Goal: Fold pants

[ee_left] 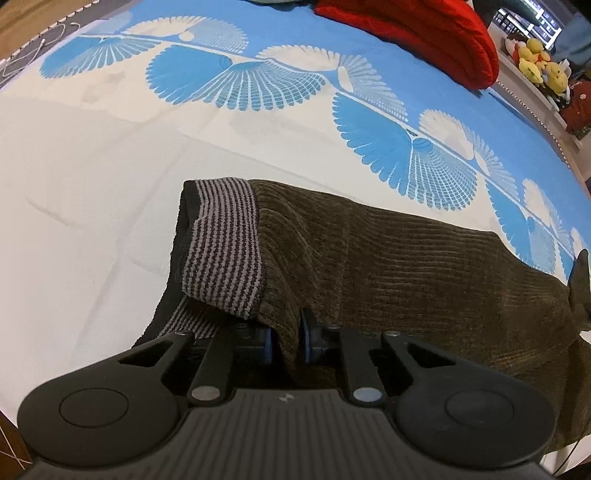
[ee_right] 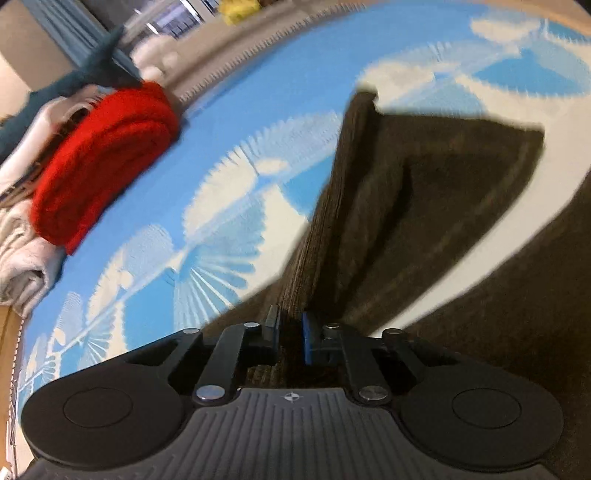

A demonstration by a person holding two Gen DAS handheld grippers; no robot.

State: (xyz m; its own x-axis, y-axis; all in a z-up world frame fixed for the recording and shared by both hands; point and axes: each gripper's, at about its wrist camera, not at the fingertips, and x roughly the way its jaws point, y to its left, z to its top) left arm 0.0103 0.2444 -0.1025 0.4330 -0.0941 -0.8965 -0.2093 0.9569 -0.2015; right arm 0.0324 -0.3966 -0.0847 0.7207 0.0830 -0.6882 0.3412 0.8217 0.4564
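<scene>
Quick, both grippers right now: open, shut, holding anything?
Left gripper: shut on the brown pants, near the striped waistband.
Right gripper: shut on a fold of the same pants.

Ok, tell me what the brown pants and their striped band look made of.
Pants: likely corduroy, matte olive-brown, going by the fine raised ribs running across them. Striped band: looks like a stretchy rib knit, thin grey and dark stripes, soft and folded over.

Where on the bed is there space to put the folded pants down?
The white part of the bedspread, left of the brown pants and below the blue fan pattern, is bare. The far corner is crowded by the red blanket and yellow plush toys.
</scene>
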